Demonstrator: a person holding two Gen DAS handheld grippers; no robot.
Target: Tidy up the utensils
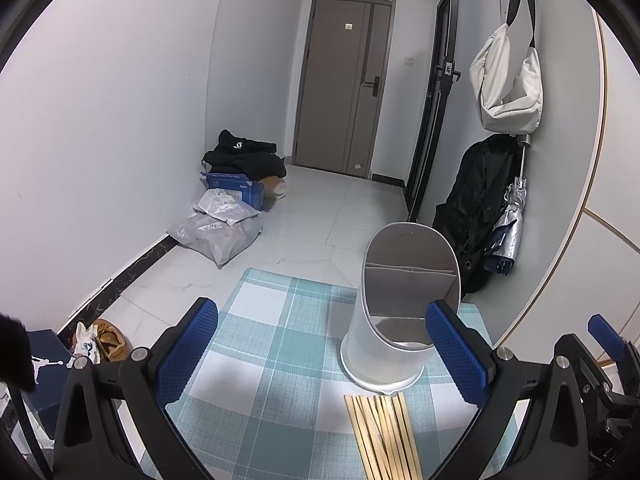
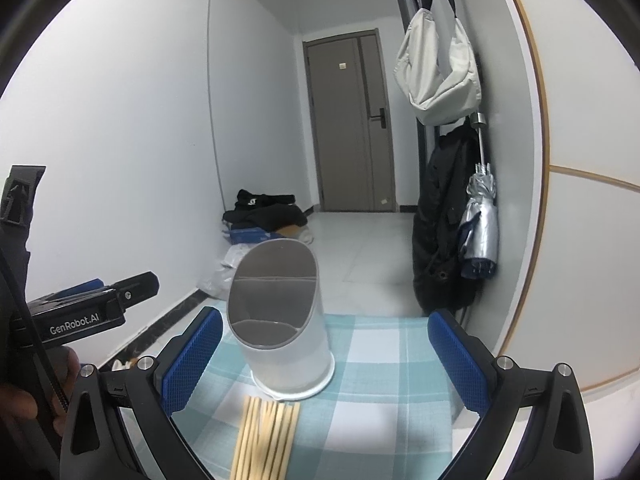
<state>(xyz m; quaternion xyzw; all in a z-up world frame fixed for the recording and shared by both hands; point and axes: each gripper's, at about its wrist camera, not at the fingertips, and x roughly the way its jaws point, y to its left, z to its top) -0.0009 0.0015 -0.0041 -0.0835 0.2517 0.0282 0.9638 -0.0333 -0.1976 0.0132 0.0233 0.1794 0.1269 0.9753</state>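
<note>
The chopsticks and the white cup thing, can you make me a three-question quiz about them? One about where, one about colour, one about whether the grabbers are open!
1. Where do the wooden chopsticks lie?
A. inside the holder
B. on the checked mat, just in front of the holder
C. on the floor by the door

2. What colour are the gripper pads?
A. blue
B. red
C. yellow

3. How are the left gripper and right gripper set?
A. both shut on chopsticks
B. one open, one shut
C. both open, holding nothing

Answers:
1 B: the bundle rests flat on the mat at the base of the white utensil holder, which has nothing in it.
2 A: the textured pads show blue in both wrist views.
3 C: each pair of fingers stands wide apart with only mat between them.
</note>
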